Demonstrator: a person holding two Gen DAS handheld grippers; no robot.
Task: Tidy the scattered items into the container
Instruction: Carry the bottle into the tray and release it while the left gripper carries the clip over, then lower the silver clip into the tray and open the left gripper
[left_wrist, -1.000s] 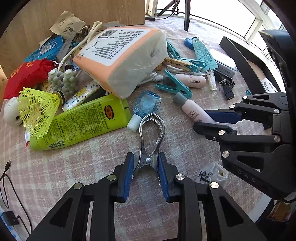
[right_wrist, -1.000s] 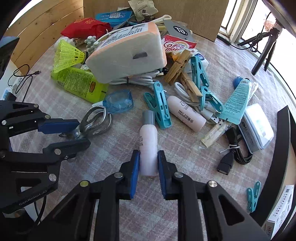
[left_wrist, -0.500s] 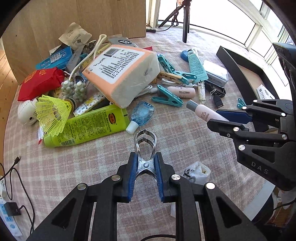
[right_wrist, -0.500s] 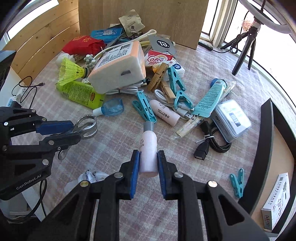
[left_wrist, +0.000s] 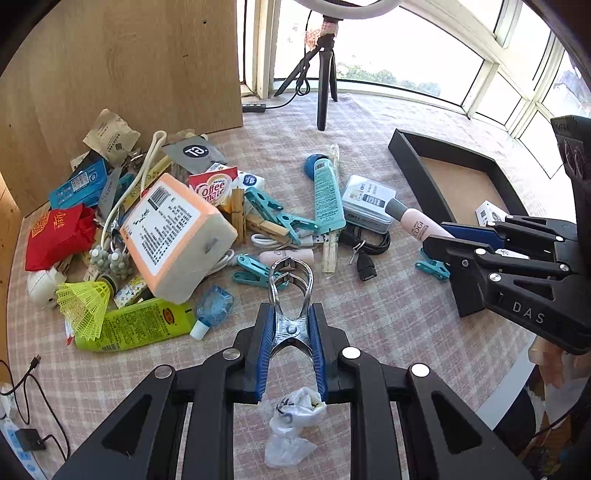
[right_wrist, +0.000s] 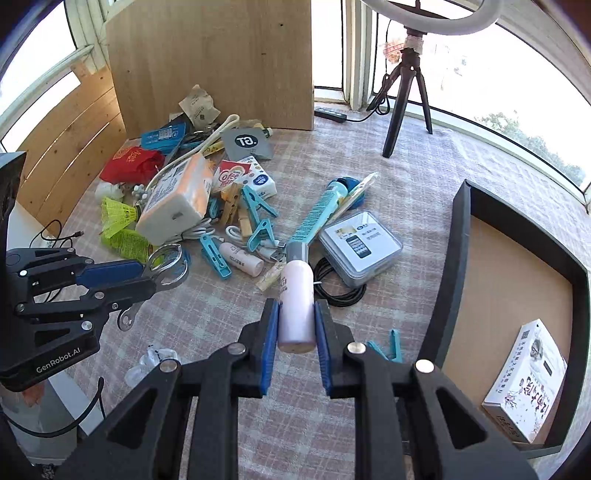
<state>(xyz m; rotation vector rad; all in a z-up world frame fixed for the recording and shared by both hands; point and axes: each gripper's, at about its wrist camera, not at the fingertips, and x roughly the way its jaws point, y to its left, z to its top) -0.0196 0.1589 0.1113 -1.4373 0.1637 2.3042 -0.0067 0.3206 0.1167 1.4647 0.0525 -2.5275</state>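
Pink bottle (right_wrist: 296, 302) clamped in the right hand-held gripper (right_wrist: 295, 345) left of the black tray (right_wrist: 461, 258), its base cut off by blue pads, metal clip (left_wrist: 291, 295) pinched in the left hand-held gripper (left_wrist: 291, 343), handles hidden, clutter farther left of the tray.

- The pile (right_wrist: 192, 206) lies far left on the table (right_wrist: 369, 177), before the board (right_wrist: 210, 62).
- The tray (right_wrist: 458, 258) sits right, with a box (right_wrist: 524, 380) in its near corner.
- The tripod (right_wrist: 406, 88) stands far, between board and tray.
- A tin (right_wrist: 360, 247) lies between pile and tray, a cable (right_wrist: 340, 288) just near it.
- A clip (right_wrist: 388, 349) lies near, beside the tray's left wall.
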